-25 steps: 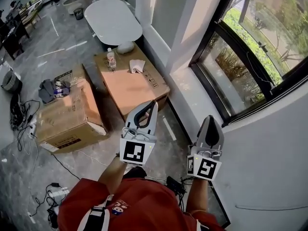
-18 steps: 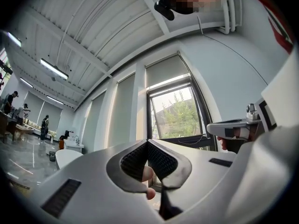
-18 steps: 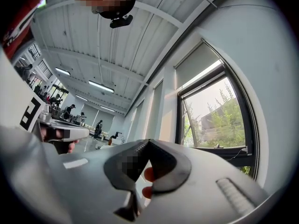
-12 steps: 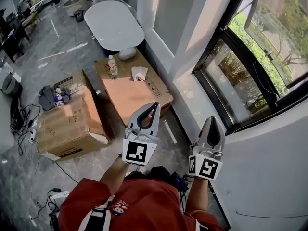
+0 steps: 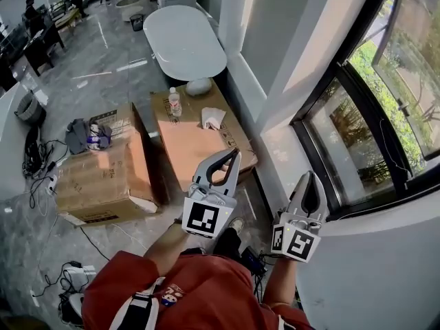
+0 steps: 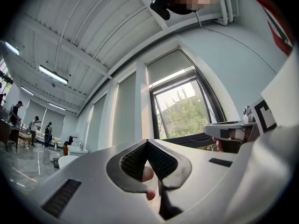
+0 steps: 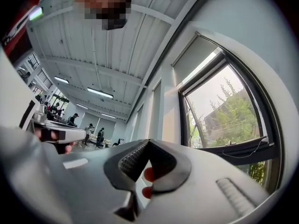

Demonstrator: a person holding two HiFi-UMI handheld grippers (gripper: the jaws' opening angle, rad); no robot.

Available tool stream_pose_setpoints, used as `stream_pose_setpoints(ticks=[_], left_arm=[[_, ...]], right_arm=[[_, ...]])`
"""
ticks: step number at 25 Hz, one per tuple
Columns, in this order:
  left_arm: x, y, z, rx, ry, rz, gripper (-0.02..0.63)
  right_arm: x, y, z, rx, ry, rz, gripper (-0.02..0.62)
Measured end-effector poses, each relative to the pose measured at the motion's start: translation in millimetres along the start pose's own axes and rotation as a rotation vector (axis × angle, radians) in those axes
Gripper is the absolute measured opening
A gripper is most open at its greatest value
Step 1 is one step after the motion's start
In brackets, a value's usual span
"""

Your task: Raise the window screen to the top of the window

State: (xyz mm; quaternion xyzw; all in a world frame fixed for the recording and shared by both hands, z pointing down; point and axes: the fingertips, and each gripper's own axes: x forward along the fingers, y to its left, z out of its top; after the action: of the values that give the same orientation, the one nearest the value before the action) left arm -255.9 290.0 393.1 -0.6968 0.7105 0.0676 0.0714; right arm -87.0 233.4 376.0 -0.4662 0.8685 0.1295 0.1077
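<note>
The black-framed window is on the right, set in a white wall. In the gripper views a grey screen covers the upper part of the window, with trees showing below it. The right gripper view shows the same screen above the glass. My left gripper is shut and empty, held over the floor near a cardboard box. My right gripper is also shut and empty, just short of the window's lower frame. Neither touches the window.
Two cardboard boxes stand on the floor to the left, one with a bottle and a tissue on it. A white oval table stands beyond. Cables trail at the left. A white sill runs under the window.
Both grippers have moved forward together, staying shut. The view has swung, so the window now sits further right and the boxes closer beneath the grippers.
</note>
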Motion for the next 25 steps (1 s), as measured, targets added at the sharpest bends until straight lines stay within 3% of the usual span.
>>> stream_pose_setpoints(ticks=[6, 13, 25], left_arm=[[76, -18, -3, 0.005, 0.000, -0.013, 0.006], [172, -61, 0, 0.053, -0.064, -0.036, 0.006], [292, -161, -34, 0.054, -0.018, -0.227, 0.006]], right_arm=[[44, -61, -9, 0.000, -0.012, -0.039, 0.009], [63, -165, -27, 0.020, -0.023, -0.171, 0.009], [74, -291, -64, -0.047, 0.026, -0.336, 0.009]])
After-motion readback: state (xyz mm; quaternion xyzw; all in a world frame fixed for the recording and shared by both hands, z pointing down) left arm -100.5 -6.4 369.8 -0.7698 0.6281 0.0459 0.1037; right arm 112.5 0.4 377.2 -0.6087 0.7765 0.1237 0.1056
